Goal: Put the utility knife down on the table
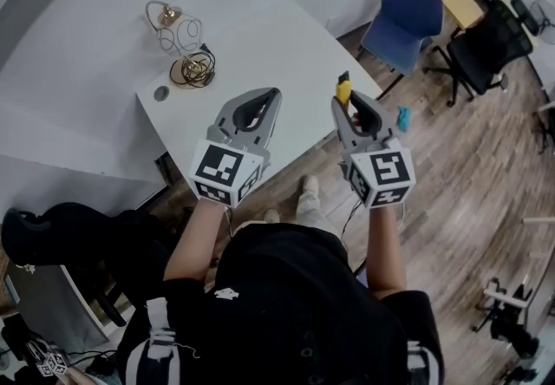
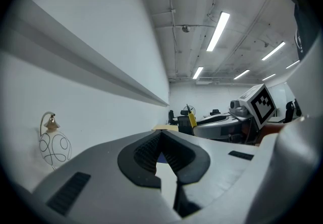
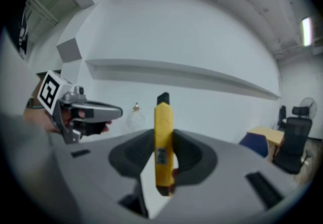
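Observation:
A yellow utility knife (image 3: 162,143) with a black tip stands upright between the jaws of my right gripper (image 3: 162,160), which is shut on it. In the head view the utility knife (image 1: 343,90) pokes out of the right gripper (image 1: 345,106) just past the near right edge of the white table (image 1: 260,54). My left gripper (image 1: 270,97) hovers over the table's near edge, its jaws shut with nothing between them. In the left gripper view the left gripper (image 2: 160,140) shows its pads meeting, and the right gripper (image 2: 222,127) with the knife (image 2: 191,117) is off to the right.
A wire-globe lamp (image 1: 178,35) with a brass coil base (image 1: 192,71) stands at the table's far left, beside a round cable hole (image 1: 161,94). A blue chair (image 1: 401,19), a black office chair (image 1: 486,47) and a small teal object (image 1: 403,119) are on the wooden floor to the right.

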Demonstrator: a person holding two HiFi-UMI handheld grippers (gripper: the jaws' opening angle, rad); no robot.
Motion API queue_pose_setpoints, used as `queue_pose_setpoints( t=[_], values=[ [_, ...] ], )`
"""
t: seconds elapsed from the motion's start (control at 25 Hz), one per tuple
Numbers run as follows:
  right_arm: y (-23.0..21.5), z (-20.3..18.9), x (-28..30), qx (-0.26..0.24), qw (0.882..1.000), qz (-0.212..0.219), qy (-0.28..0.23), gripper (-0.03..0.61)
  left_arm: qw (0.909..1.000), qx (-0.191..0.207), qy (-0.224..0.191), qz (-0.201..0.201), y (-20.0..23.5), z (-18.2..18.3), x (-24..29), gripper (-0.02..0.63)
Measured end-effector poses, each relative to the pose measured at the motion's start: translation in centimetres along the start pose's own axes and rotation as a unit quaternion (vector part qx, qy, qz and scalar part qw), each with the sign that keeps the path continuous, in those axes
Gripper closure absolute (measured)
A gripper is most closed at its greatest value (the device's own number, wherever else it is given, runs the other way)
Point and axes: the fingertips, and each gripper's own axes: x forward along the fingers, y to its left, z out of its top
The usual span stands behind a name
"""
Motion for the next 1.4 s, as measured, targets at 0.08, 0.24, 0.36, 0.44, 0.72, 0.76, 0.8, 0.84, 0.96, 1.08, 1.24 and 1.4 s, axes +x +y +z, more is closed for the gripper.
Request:
queue_pose_setpoints(
  t=[0.08,0.24,0.36,0.44,0.72,0.76,0.8,0.84,0.96,1.08,1.24,1.4],
  values=[
    [-0.1,0.0,0.4,-0.007,1.000,0.012,-0.003,0.443,1.0000,0.002,0.000,0.010,-0.1,0.0,0.3,0.598],
    [-0.8,0.2,2.3,-0.009,0.999,0.041,-0.006,0.443,0.9995,0.003,0.002,0.032,0.9,0.0,1.8,0.598],
    [-1.7,0.2,4.3,-0.009,0.998,0.063,-0.002,0.443,0.9987,0.000,0.006,0.050,1.9,-0.2,3.2,0.598],
    [-2.3,0.2,5.4,-0.010,0.997,0.079,-0.001,0.443,0.9978,-0.002,0.009,0.065,2.3,-0.3,3.9,0.598],
    [-2.4,0.4,9.3,-0.014,0.989,0.149,-0.002,0.443,0.9917,-0.004,0.018,0.127,4.4,-0.6,4.8,0.598],
    [-2.2,0.4,9.9,-0.014,0.987,0.160,-0.002,0.442,0.9904,-0.004,0.019,0.137,4.7,-0.6,4.8,0.598],
    [-2.0,0.5,10.3,-0.014,0.985,0.171,-0.002,0.443,0.9889,-0.005,0.019,0.147,5.0,-0.6,4.6,0.598],
    [-1.6,0.5,10.7,-0.014,0.983,0.183,-0.003,0.443,0.9872,-0.005,0.020,0.158,5.3,-0.6,4.4,0.598],
    [-0.3,0.4,11.9,-0.017,0.975,0.222,-0.002,0.443,0.9806,-0.005,0.025,0.195,6.2,-0.9,3.5,0.598],
    [0.9,0.1,13.0,-0.021,0.966,0.258,0.002,0.443,0.9733,-0.008,0.027,0.228,6.9,-1.2,2.8,0.598],
    [2.4,-0.4,14.0,-0.029,0.954,0.299,0.011,0.443,0.9646,-0.013,0.029,0.262,7.5,-1.5,2.1,0.598],
    [4.4,-1.4,15.0,-0.035,0.938,0.344,0.028,0.443,0.9534,-0.021,0.035,0.299,8.2,-2.3,0.8,0.598]
  ],
)
